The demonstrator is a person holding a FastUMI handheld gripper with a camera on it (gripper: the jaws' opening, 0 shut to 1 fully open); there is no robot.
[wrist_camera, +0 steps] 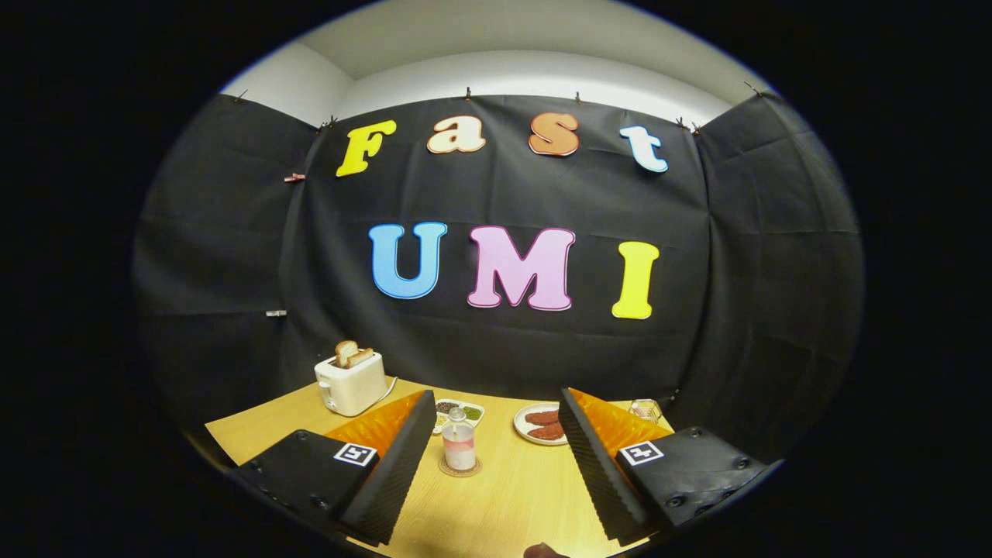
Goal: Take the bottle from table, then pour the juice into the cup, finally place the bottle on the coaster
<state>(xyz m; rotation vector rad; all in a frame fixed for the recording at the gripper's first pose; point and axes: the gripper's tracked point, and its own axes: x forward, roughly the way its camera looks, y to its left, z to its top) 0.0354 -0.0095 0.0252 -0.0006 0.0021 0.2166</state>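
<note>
Wooden table (504,496) is seen against black cloth walls. Bottle (459,443) is stood upright on a round coaster (459,467), long axis vertical, cap pointed up; pale pink liquid is seen in its lower part. It is placed ahead of the fingers, in the gap between them, nearer the left one. Gripper (496,473) is held wide open, nothing gripped, both fingers well apart from the bottle. Beyond the bottle a divided dish (459,411) is noted. A plate (540,424) with reddish pieces is partly hidden behind the right finger. A toaster (351,382) with bread is seen far left. A small clear cup (645,410) is seen far right; contents cannot be told.
</note>
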